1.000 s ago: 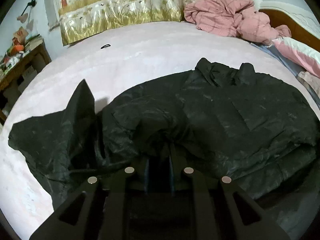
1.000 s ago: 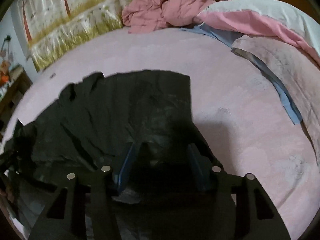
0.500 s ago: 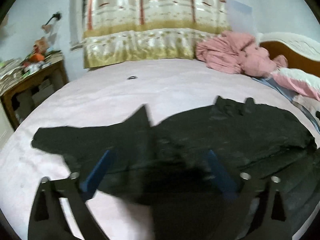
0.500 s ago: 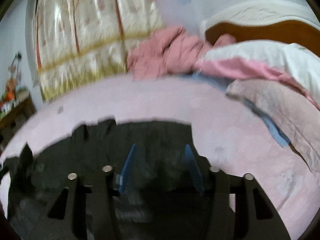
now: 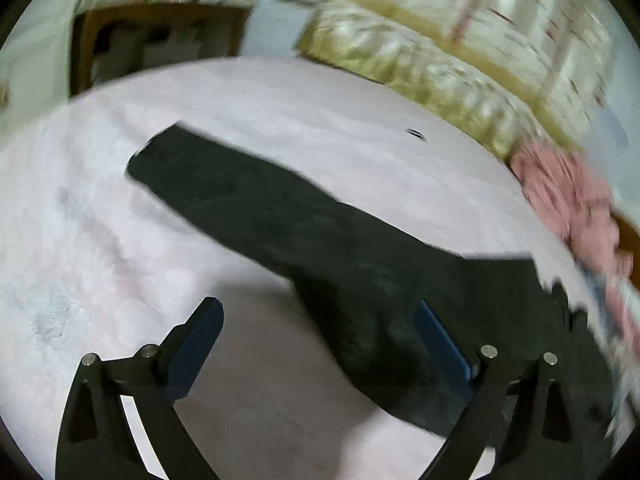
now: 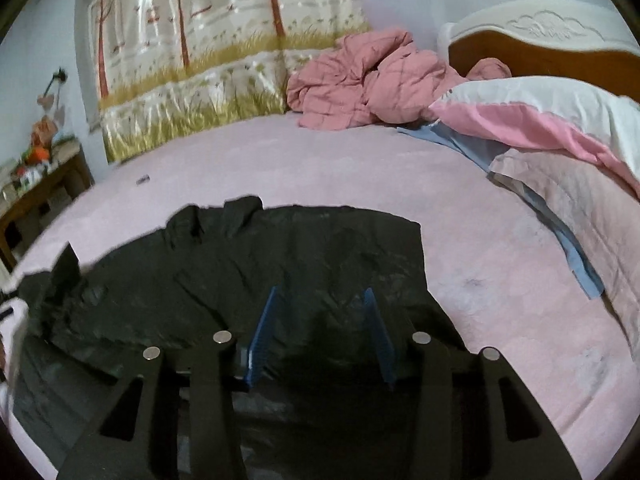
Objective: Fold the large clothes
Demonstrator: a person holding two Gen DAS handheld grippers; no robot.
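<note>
A large black jacket [image 6: 280, 264] lies spread on the pink bed [image 6: 360, 168]. In the left wrist view one black sleeve [image 5: 248, 192] stretches flat to the far left from the jacket body. My left gripper [image 5: 316, 312] is wide open and empty, above the base of that sleeve; this view is blurred by motion. My right gripper [image 6: 322, 300] is open and empty, hovering over the jacket's right half, its blue pads [image 6: 262, 332] apart over the fabric.
A crumpled pink quilt [image 6: 368, 80] and pink-white pillows [image 6: 540, 116] lie at the bed's head, right. A blue cloth [image 6: 520, 184] lies beside them. A patterned curtain [image 6: 224, 52] hangs behind. A wooden desk [image 6: 36, 192] stands left. A small dark object [image 5: 416, 134] lies on the bed.
My left gripper let go of the jacket, opened wide and swung left toward the sleeve. My right gripper let go, opened and rose off the fabric. The sleeve now lies flat.
</note>
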